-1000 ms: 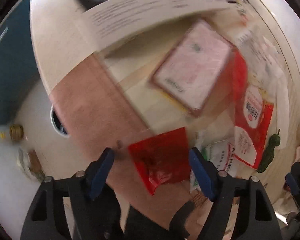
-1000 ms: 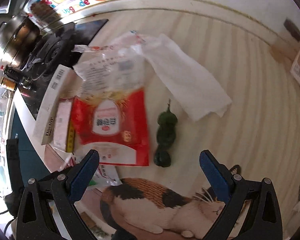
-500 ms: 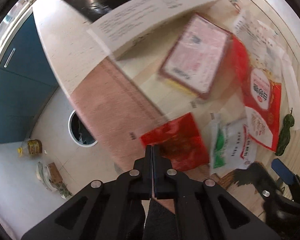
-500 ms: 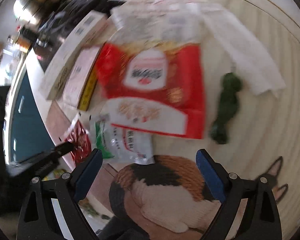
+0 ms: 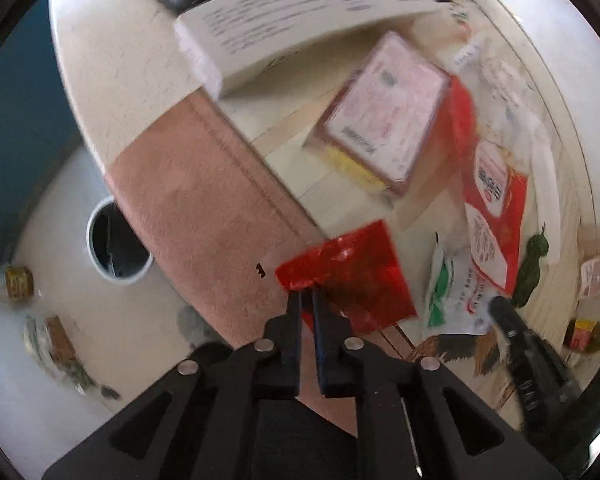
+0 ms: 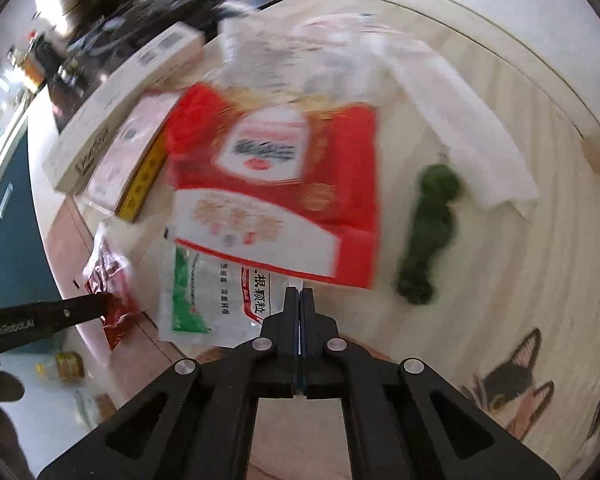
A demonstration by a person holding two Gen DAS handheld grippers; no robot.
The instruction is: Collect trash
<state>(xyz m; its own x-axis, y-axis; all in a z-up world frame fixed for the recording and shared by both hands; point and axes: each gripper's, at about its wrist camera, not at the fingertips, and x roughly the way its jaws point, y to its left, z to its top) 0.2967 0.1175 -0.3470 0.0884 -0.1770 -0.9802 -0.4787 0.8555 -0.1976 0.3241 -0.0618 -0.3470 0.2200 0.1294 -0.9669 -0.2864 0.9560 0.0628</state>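
Observation:
My left gripper (image 5: 306, 294) is shut on the corner of a small red foil wrapper (image 5: 356, 272) at the counter's near edge; the wrapper (image 6: 112, 280) also shows in the right wrist view. My right gripper (image 6: 299, 294) is shut on the edge of a white and green sachet (image 6: 204, 292), which also shows in the left wrist view (image 5: 456, 288). A big red and white bag (image 6: 276, 188), a green pepper (image 6: 428, 240), a white paper towel (image 6: 472, 128) and clear plastic (image 6: 300, 52) lie on the counter.
A long white carton (image 5: 300, 16) and a pink box (image 5: 384, 128) lie at the counter's left side. A round bin (image 5: 116, 248) stands on the floor below the counter edge. A stove with pots (image 6: 112, 8) is at the far left. A cat-print mat (image 6: 512, 380) lies near me.
Both grippers were open a second ago. The left one shut on the red wrapper half a second ago; the right one moved left and shut on the white and green sachet.

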